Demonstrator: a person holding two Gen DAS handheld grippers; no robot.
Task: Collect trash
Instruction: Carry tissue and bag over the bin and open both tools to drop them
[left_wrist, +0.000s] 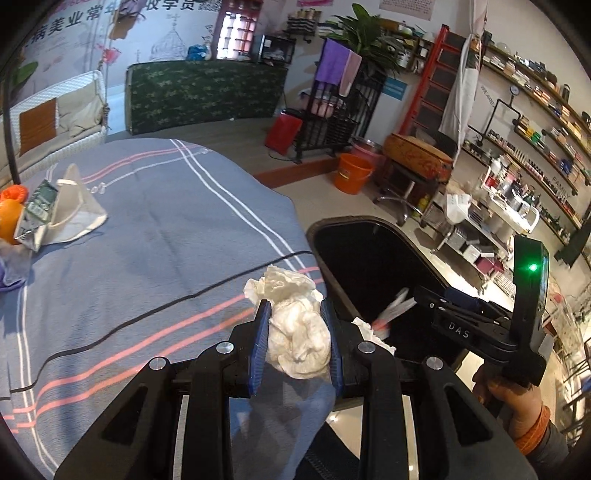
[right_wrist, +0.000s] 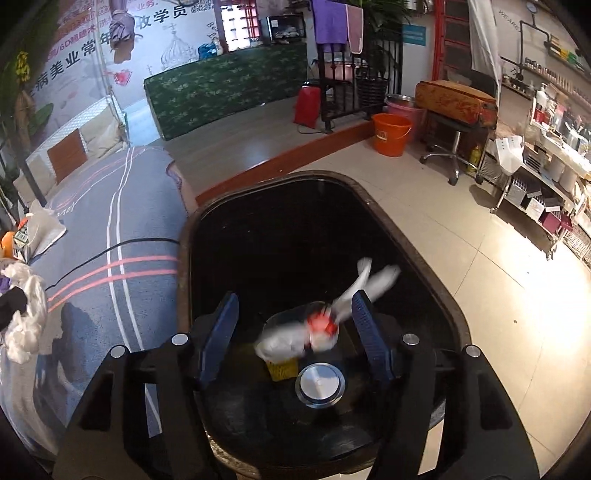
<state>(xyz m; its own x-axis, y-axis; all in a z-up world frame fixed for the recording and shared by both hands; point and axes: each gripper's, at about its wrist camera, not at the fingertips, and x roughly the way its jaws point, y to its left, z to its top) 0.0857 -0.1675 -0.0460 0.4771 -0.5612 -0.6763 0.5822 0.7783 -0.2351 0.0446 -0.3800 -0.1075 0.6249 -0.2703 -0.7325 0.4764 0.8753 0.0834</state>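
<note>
My left gripper (left_wrist: 295, 314) is shut on a crumpled white tissue (left_wrist: 297, 332) at the right edge of the blue-grey striped cloth (left_wrist: 147, 240), beside the black trash bin (left_wrist: 369, 258). My right gripper (right_wrist: 291, 321) is open over the bin (right_wrist: 424, 258). A white plastic wrapper with a red patch (right_wrist: 321, 325) is blurred between its fingers, free of both pads, above the bin's inside. The right gripper also shows in the left wrist view (left_wrist: 421, 299). A green carton (left_wrist: 37, 214), a white mask (left_wrist: 77, 206) and an orange item (left_wrist: 9, 218) lie at the cloth's far left.
A black cable (left_wrist: 166, 299) runs across the cloth. In the bin lie a yellow item (right_wrist: 282, 369) and a round metal lid (right_wrist: 319, 384). An orange bucket (right_wrist: 391, 134) and a stool (right_wrist: 454, 103) stand on the tiled floor beyond. Shelves line the right wall.
</note>
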